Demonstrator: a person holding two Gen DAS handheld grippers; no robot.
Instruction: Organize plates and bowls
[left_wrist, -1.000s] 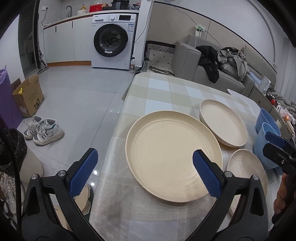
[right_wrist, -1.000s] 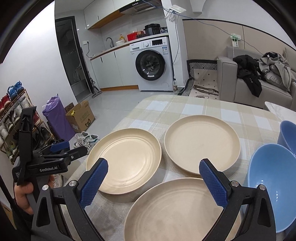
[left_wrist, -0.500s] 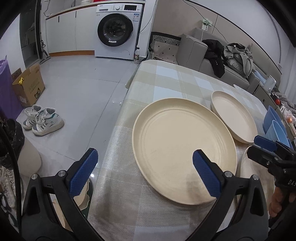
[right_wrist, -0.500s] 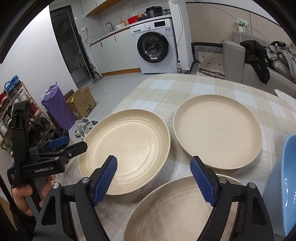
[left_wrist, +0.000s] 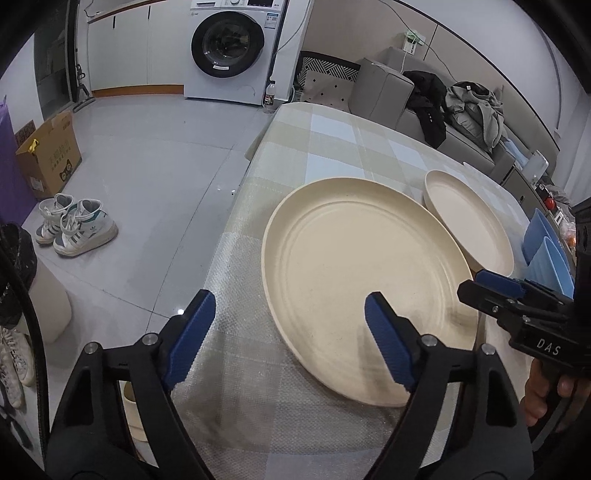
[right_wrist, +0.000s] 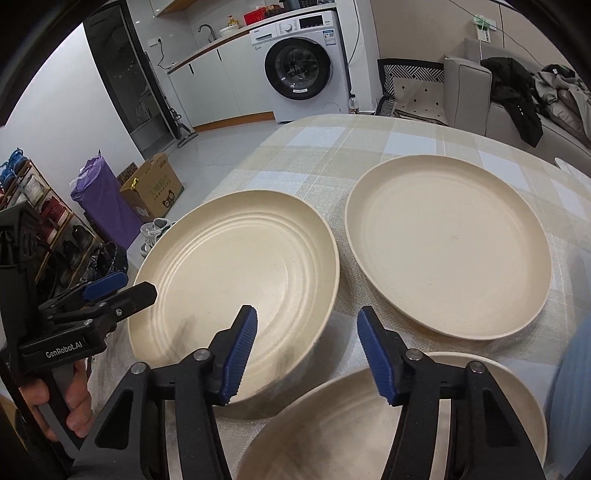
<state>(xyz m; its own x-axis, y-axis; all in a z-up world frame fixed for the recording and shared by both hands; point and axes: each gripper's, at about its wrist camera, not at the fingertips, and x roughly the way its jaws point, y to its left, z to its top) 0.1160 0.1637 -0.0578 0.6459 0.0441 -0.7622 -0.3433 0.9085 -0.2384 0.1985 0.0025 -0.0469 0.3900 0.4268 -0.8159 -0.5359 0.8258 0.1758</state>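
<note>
Three cream plates lie on the checked tablecloth. The big left plate (left_wrist: 365, 280) (right_wrist: 236, 280) lies near the table's left edge. My left gripper (left_wrist: 291, 339) is open over its near left rim, one finger on each side of the rim. My right gripper (right_wrist: 306, 350) is open over the same plate's right rim, holding nothing. A second plate (right_wrist: 447, 243) (left_wrist: 469, 218) lies farther right. A third plate (right_wrist: 399, 424) sits under my right gripper. Two blue bowls (left_wrist: 546, 251) stand at the right.
The table's left edge (left_wrist: 229, 236) drops to a tiled floor with shoes (left_wrist: 74, 229) and a cardboard box (left_wrist: 48, 155). A sofa (left_wrist: 424, 107) with clothes stands behind the table. A washing machine (left_wrist: 232, 48) is at the back.
Both grippers have moved down and in toward the big left plate. Both sets of jaws have narrowed, the right one more, and remain open.
</note>
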